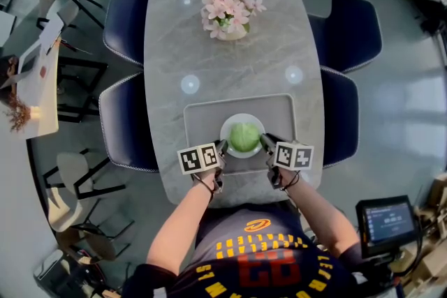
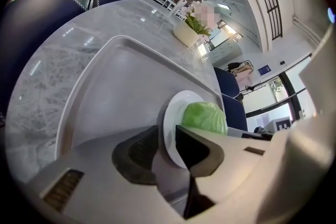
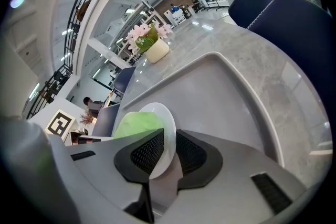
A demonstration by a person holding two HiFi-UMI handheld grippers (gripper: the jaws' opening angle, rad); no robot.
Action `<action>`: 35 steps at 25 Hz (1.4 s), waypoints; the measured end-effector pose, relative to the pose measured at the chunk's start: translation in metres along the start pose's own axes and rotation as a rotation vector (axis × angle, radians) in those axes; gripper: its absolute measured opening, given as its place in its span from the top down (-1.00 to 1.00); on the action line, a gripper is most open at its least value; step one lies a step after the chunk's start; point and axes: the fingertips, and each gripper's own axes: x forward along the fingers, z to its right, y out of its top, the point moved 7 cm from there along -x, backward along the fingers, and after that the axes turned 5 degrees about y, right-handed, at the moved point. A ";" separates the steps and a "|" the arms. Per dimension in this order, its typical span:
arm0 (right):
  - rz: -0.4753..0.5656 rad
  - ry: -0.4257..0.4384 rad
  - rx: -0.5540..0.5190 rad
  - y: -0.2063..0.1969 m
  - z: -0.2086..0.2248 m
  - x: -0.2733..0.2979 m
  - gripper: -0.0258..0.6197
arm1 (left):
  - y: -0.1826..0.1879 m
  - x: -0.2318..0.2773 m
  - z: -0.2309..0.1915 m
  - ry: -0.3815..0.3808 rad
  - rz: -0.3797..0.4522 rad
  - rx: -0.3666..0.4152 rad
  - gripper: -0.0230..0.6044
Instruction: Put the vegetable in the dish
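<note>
Well, my left claw [image 1: 222, 146] is pinching the white dish [image 1: 242, 117] at about 8 o'clock on its rim, the lip running between the two jaws. The green vegetable [image 1: 244, 137] already sits in the middle of the dish, so I judge the placing itself done. My right claw [image 1: 265, 142] is nipped onto the same rim at about 4 o'clock. The dish lies within the grey tray [image 1: 206, 115] at the near end of the bench [image 1: 230, 66]. I cannot tell whether it rests on the tray or is just lifted off it.

What worries me is how little I hold: a thin, glossy lip on each side. If one claw rises or lets go ahead of the other, the dish would tip and the rounded vegetable could roll over the shallow edge. If my hands drift apart, the rim could slide out of a claw. Squeezing harder to make up for that might chip the lip.

Around me, two dark blue chairs [image 1: 126, 122] stand at 9 and 10 o'clock. A pot of pink flowers [image 1: 229, 10] sits at 12 o'clock, well apart from the dish. Two further blue seats [image 1: 346, 31] stand at 2 and 3 o'clock. None of these blocks me. Only the raised wall of the tray would catch the dish if I slid it instead of lifting.
</note>
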 end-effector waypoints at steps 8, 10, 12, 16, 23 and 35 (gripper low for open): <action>0.071 0.019 0.008 0.007 -0.010 -0.017 0.73 | -0.007 -0.014 0.009 -0.059 0.025 -0.013 0.64; 0.087 0.033 0.016 0.006 -0.012 -0.023 0.73 | -0.009 -0.019 0.012 -0.094 0.038 -0.020 0.64; 0.115 0.083 0.033 0.005 -0.016 -0.028 0.73 | -0.010 -0.025 0.015 -0.132 0.057 -0.034 0.64; 0.186 0.214 0.076 0.003 -0.031 -0.040 0.73 | -0.015 -0.038 0.021 -0.212 0.103 -0.064 0.64; 0.227 0.434 0.070 -0.004 -0.069 -0.062 0.73 | -0.027 -0.073 0.053 -0.345 0.171 0.014 0.89; 0.266 0.611 -0.027 -0.012 -0.123 -0.097 0.91 | -0.044 -0.133 0.094 -0.480 0.279 0.209 0.93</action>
